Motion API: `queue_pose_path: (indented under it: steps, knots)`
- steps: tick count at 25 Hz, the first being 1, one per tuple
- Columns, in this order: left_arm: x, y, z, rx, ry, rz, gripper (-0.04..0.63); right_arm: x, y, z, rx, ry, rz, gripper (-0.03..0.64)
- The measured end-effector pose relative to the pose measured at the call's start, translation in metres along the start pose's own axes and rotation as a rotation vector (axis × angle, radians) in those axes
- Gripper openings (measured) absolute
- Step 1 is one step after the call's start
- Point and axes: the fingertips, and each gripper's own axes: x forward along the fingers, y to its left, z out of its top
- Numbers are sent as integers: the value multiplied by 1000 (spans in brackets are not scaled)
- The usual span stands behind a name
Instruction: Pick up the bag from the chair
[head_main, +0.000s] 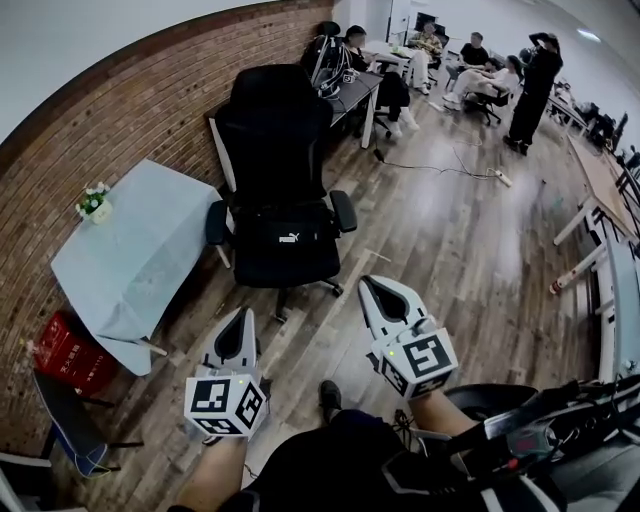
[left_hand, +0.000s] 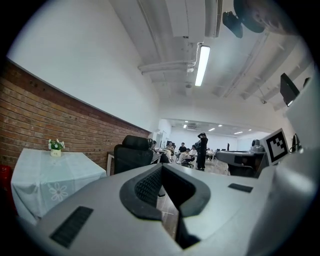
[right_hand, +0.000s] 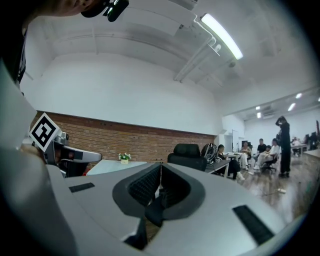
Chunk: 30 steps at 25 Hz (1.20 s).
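A black office chair (head_main: 277, 140) stands on the wooden floor by the brick wall. A black bag (head_main: 287, 250) with a small white logo lies on its seat. Both grippers hover low in the head view, short of the chair and apart from the bag. My left gripper (head_main: 244, 312) is shut with nothing in it and points toward the chair's base. My right gripper (head_main: 367, 282) is also shut and empty, just right of the chair's wheels. The left gripper (left_hand: 161, 166) has the chair (left_hand: 132, 154) beyond its closed tips, and the right gripper (right_hand: 160, 163) likewise faces the chair (right_hand: 188, 153).
A table with a pale blue cloth (head_main: 130, 255) and a small flower pot (head_main: 95, 203) stands left of the chair. A red box (head_main: 65, 352) sits below it. Behind the chair is a desk (head_main: 355, 92). Several people are at the back, and a power strip (head_main: 500, 178) lies on the floor.
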Motion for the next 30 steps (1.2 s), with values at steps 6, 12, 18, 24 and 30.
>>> queue_pose_path:
  steps: [6,12,18,24,30]
  knots:
    - [60,-2,-1,0,28,8,11,34,-44,-6,18,21,20,18]
    - [115,-4,-3,22,60,10,11,63,-87,-11,55,22,9,18]
    - [151,-7,-2,41,55,11,11,83,-118,-16,62,15,13,18]
    - [170,-1,-7,36,74,27,11,97,-131,-19,61,14,23,18]
    - [190,18,-8,23,79,30,11,122,-135,-22,63,32,18,18]
